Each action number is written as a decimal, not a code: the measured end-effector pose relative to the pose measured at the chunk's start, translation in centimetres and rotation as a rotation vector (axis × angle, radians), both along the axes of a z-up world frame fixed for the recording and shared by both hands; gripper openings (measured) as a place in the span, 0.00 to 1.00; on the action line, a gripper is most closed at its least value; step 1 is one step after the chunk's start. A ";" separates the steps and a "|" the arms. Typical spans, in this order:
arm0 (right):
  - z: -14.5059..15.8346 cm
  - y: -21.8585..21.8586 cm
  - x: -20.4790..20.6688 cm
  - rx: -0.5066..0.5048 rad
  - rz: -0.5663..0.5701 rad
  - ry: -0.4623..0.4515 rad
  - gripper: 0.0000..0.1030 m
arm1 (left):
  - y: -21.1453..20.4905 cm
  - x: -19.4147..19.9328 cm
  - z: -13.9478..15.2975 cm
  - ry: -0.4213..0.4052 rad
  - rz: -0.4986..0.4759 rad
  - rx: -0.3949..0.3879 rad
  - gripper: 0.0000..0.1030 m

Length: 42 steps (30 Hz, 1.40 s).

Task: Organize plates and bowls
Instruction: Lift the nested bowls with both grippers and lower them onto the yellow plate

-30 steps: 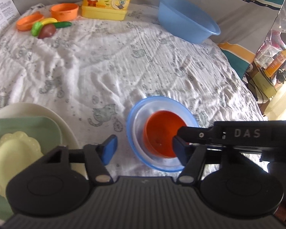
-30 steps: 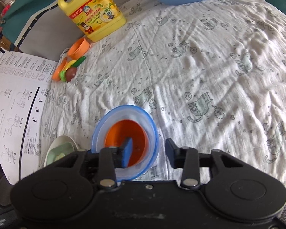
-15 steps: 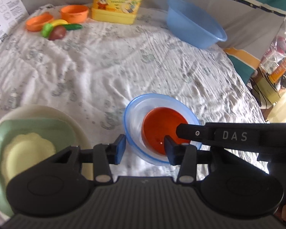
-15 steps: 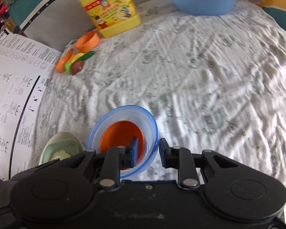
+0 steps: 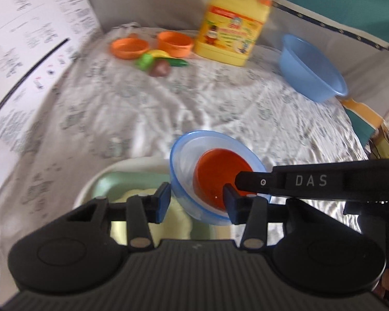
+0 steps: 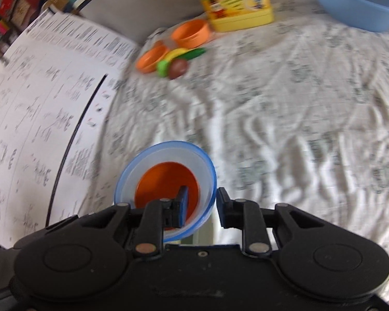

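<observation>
The nested bowls are travelling: the blue-rimmed bowl with the orange bowl seated inside it is now hanging tilted over the edge of the plate stack, where a second ago it was sitting on the wrinkled cloth well to the right of that stack. That suggests the bowls are being carried across to join the plates, so the sorting is moving toward one pile. The right gripper is doing the lifting, its jaws pinched on the blue-rimmed bowl's near wall, one finger inside and one outside; earlier those jaws were standing wider around the same rim. The left gripper is riding alongside with its jaws parted but narrower than before, one finger outside the rim, the other inside near the orange bowl; whether they are touching it I cannot tell. Both views are blurring, and the paper sheet is filling more of the left side than before.
</observation>
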State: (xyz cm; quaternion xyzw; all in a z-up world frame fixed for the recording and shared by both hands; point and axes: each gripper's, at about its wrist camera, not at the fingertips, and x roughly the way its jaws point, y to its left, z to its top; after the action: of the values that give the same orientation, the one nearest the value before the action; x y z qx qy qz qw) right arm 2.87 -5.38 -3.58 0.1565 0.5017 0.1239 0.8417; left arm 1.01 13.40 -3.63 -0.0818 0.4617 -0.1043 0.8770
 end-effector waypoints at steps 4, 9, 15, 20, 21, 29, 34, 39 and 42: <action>0.1 3.0 -0.2 -0.006 0.054 0.004 0.23 | 2.3 -1.0 0.1 0.000 0.040 0.004 0.41; -0.4 5.4 -0.7 -0.016 0.103 0.012 0.23 | 4.4 -2.0 -0.4 0.014 0.064 0.002 0.41; -1.3 6.1 -1.4 -0.034 0.119 0.038 0.23 | 5.6 -2.5 -1.9 0.051 0.069 -0.014 0.41; -1.5 6.2 -1.3 -0.045 0.120 0.045 0.23 | 5.8 -2.3 -2.5 0.064 0.065 -0.025 0.41; -1.7 6.2 -1.2 -0.046 0.121 0.048 0.23 | 5.9 -2.2 -2.6 0.067 0.065 -0.028 0.42; -2.7 6.4 -0.5 -0.053 0.130 0.069 0.23 | 5.9 -1.7 -3.8 0.086 0.058 -0.029 0.46; -2.9 6.4 -0.3 -0.055 0.128 0.075 0.24 | 5.6 -1.6 -4.0 0.086 0.045 -0.018 0.47; -2.9 6.2 -0.2 -0.049 0.129 0.074 0.25 | 5.6 -1.5 -4.1 0.090 0.045 -0.018 0.47; -2.8 6.2 -0.3 -0.048 0.129 0.073 0.25 | 5.6 -1.5 -4.1 0.089 0.045 -0.016 0.49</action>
State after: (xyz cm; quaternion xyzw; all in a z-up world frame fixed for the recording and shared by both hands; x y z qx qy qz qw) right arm 2.54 0.87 -6.38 0.1080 0.5440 0.1597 0.8166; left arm -0.47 18.98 -7.73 -0.1038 0.4976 -0.0848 0.8570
